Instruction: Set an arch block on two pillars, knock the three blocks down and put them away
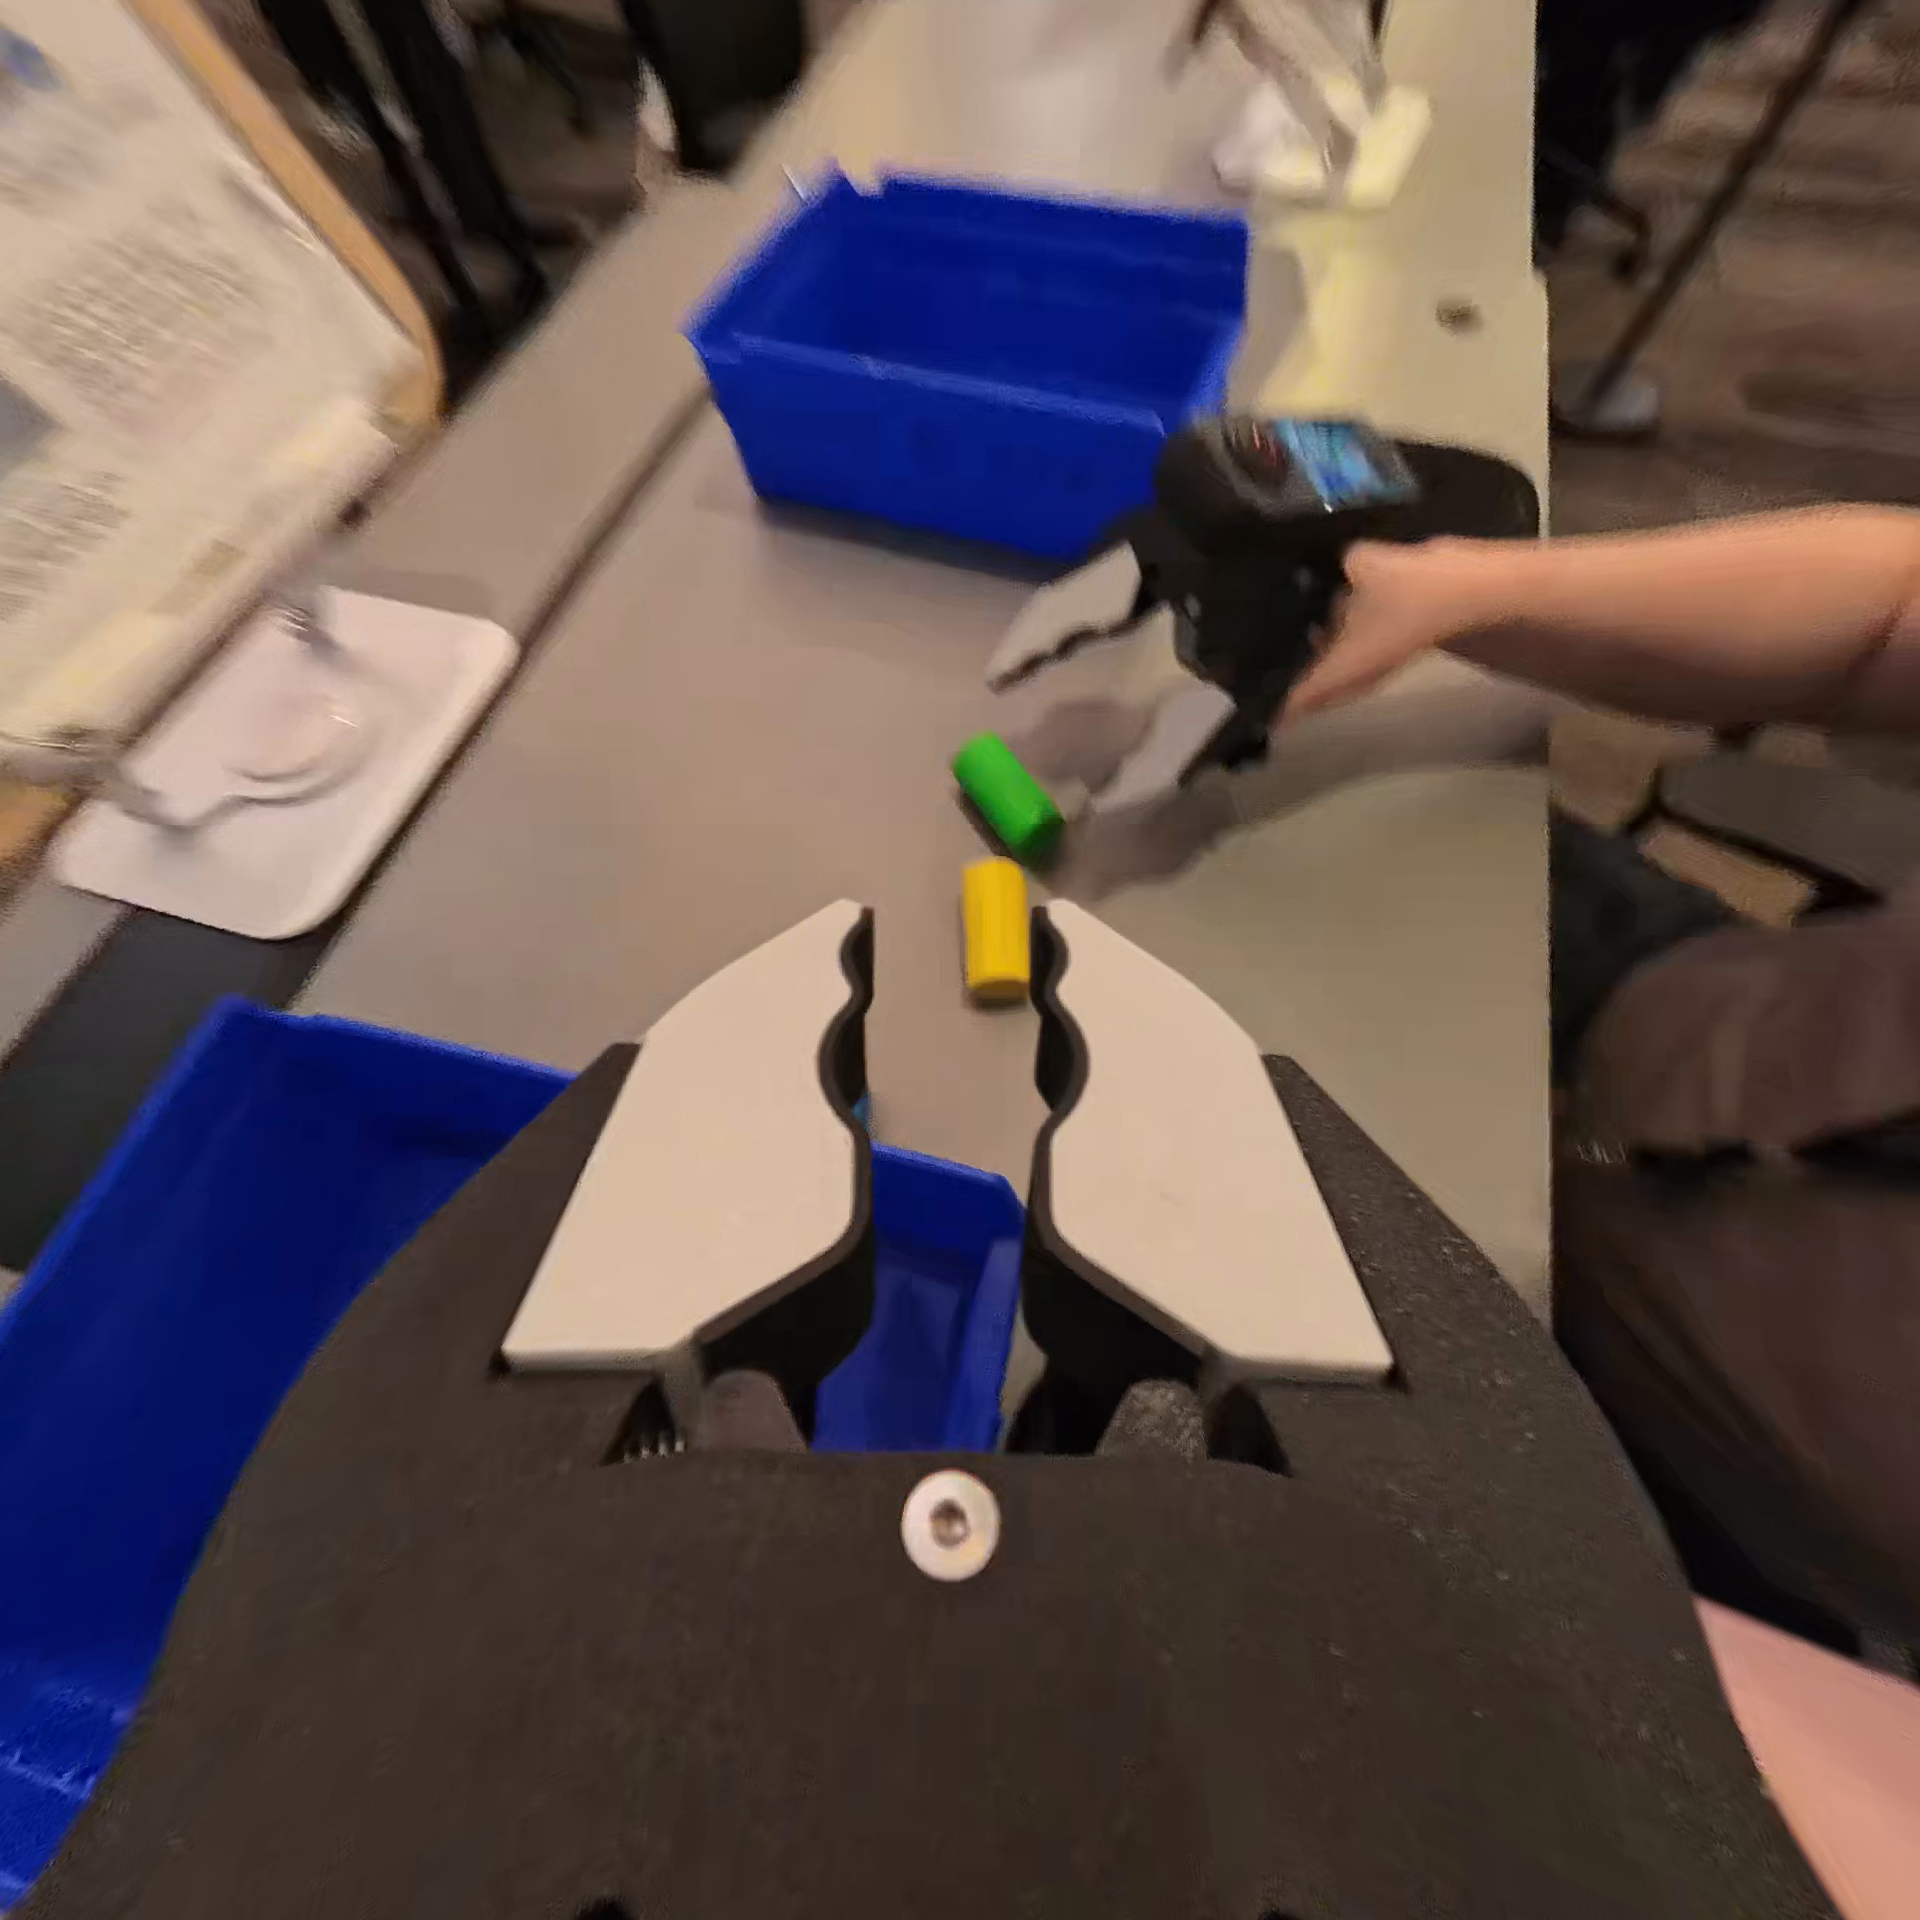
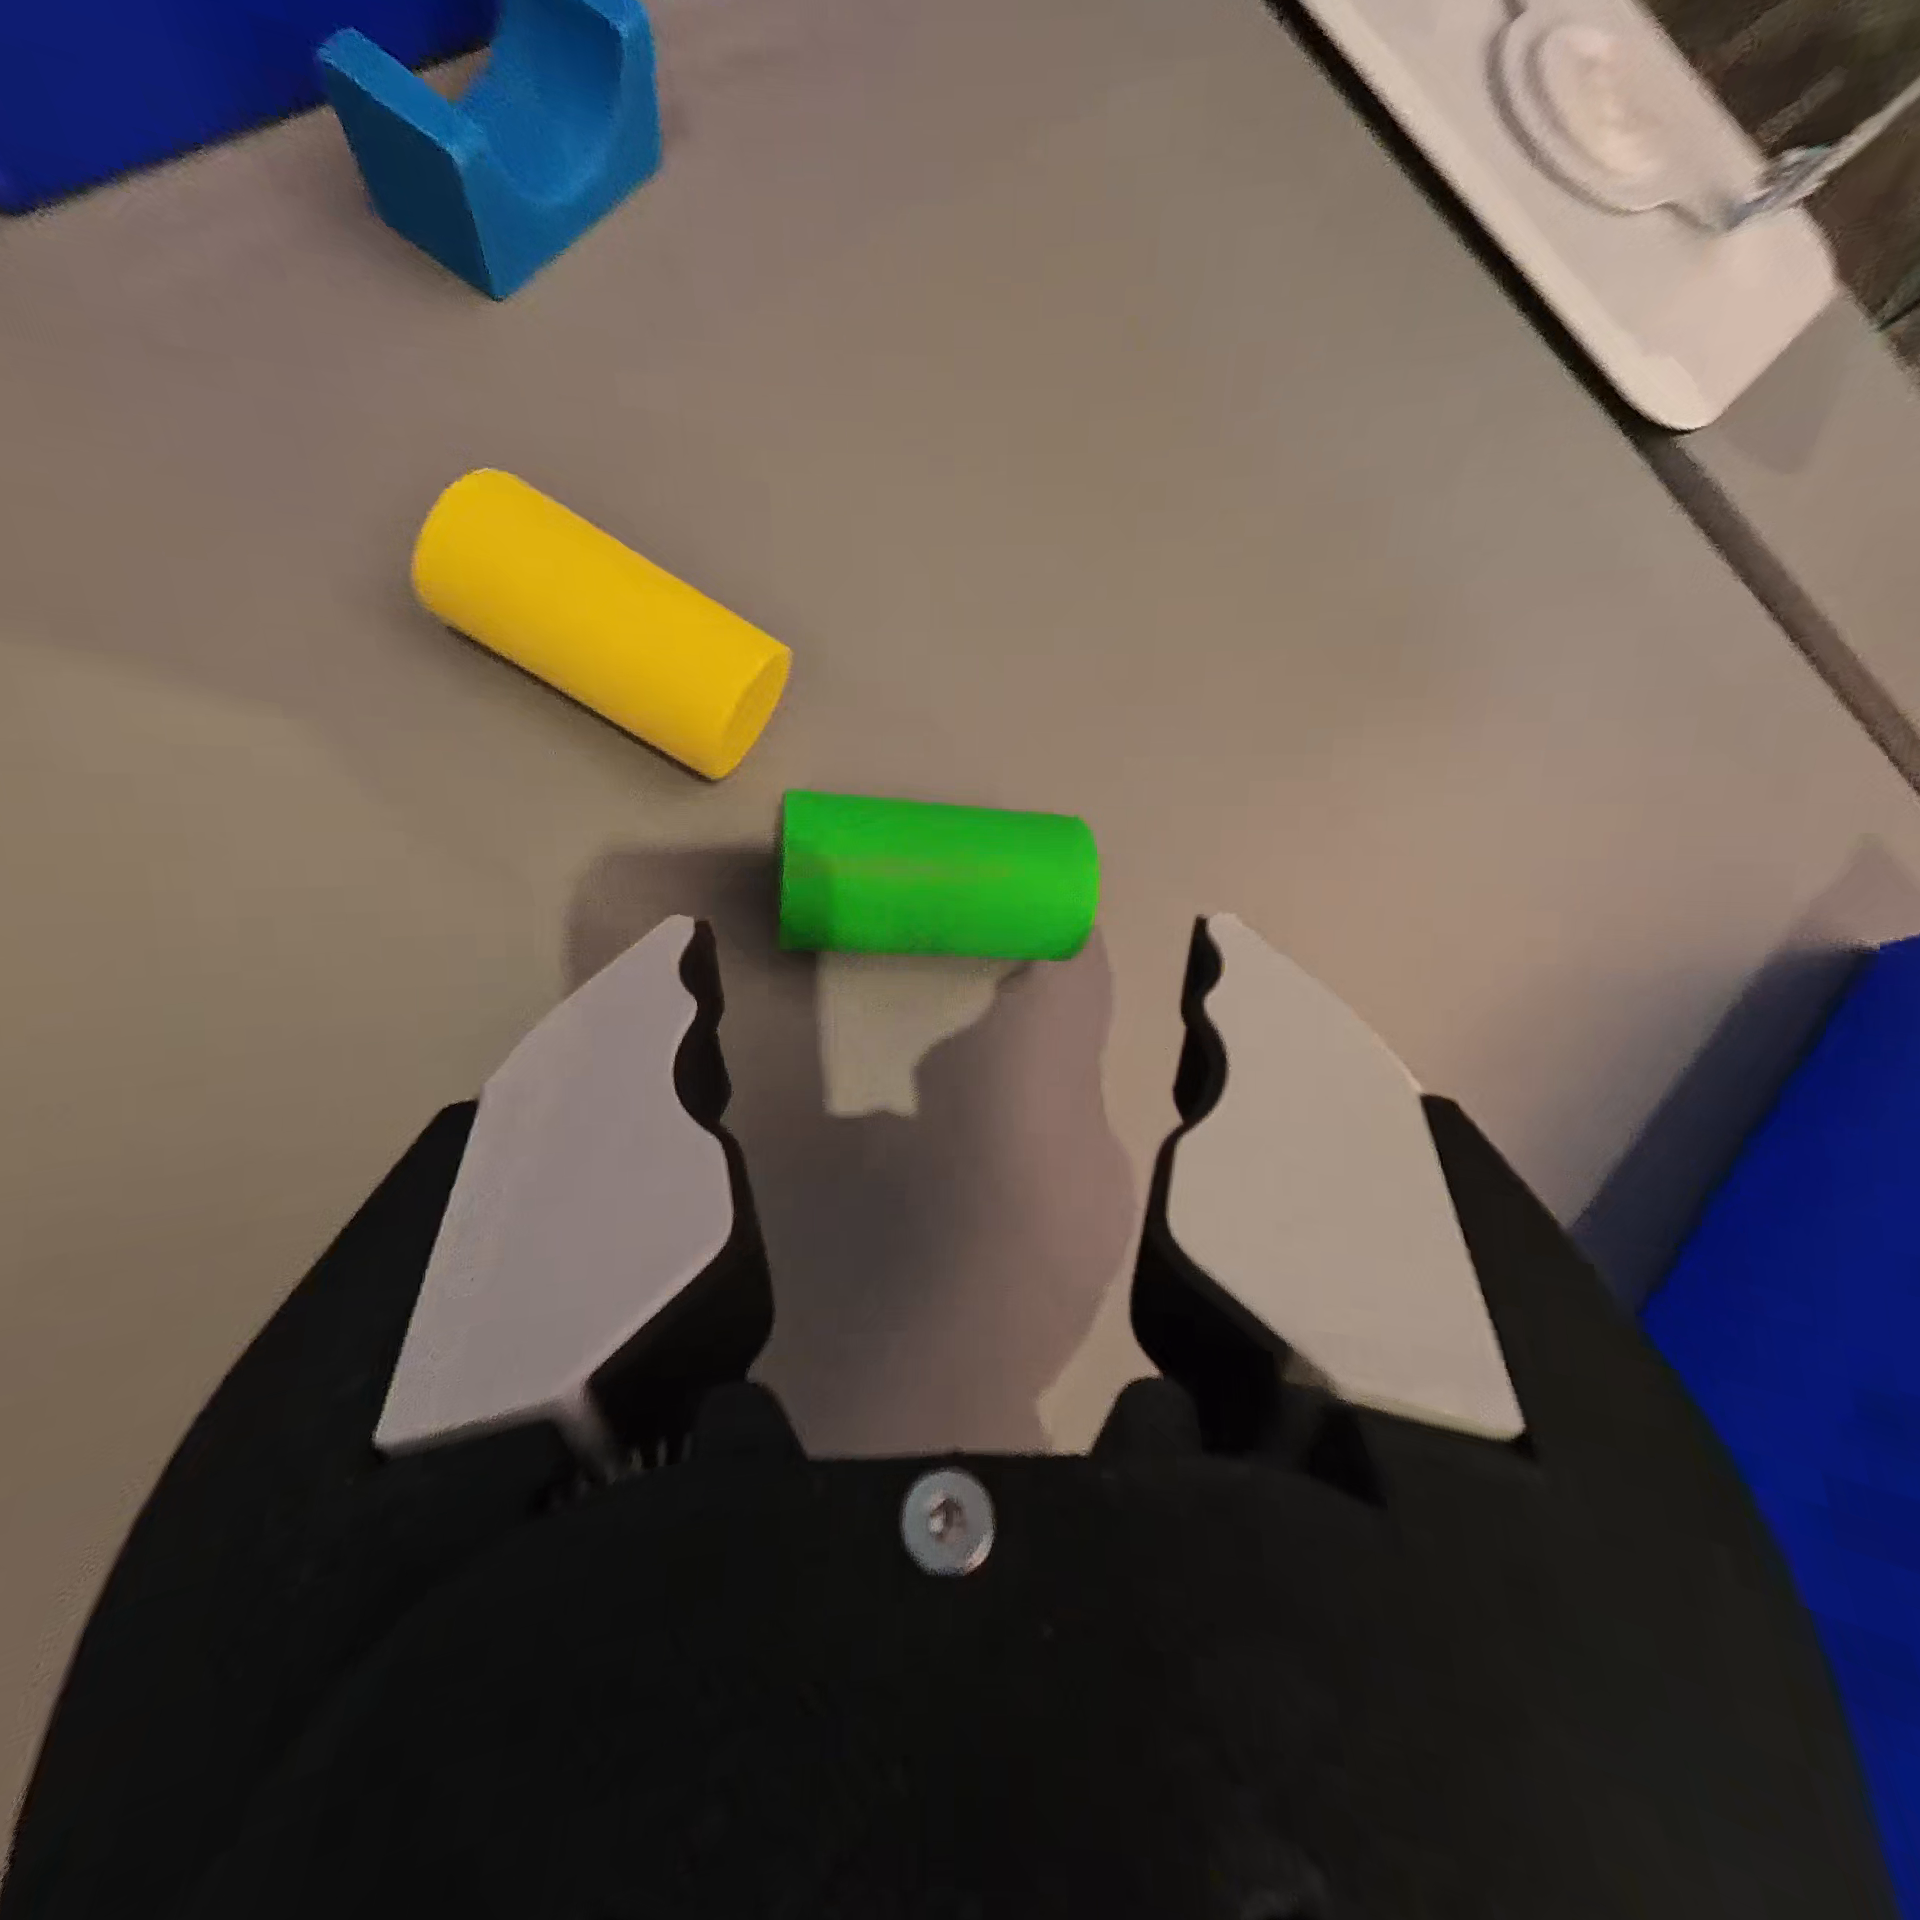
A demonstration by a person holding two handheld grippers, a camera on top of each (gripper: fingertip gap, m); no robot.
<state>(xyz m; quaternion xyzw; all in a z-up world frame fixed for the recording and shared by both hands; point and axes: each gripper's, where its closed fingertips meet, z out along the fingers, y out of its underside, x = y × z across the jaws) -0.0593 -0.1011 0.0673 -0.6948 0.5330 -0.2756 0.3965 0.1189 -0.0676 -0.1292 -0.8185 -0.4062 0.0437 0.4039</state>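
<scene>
- Right gripper (image 2: pixel 945 940) is spread wide and empty, its tips just short of the green cylinder (image 2: pixel 935 873), which lies on its side on the tabletop (image 2: pixel 1143 520)
- Left gripper (image 1: pixel 951 920) is parted a little with nothing pinched; the yellow cylinder (image 1: pixel 995 932) lies just ahead of its tips, beside the right-hand finger
- Blue arch block (image 2: pixel 499 156) sits legs-up farther ahead and to the left of the right gripper, next to a blue bin (image 2: pixel 104 104)
- Judged from this, stacking and knocking down look done; putting away is all that remains, and none of the three blocks is in a bin yet
- Count: two cylinders, one arch, two blue bins, one under the left gripper (image 1: pixel 208 1195) and one far ahead (image 1: pixel 966 343), two grippers, one white tray (image 2: pixel 1662 260)
</scene>
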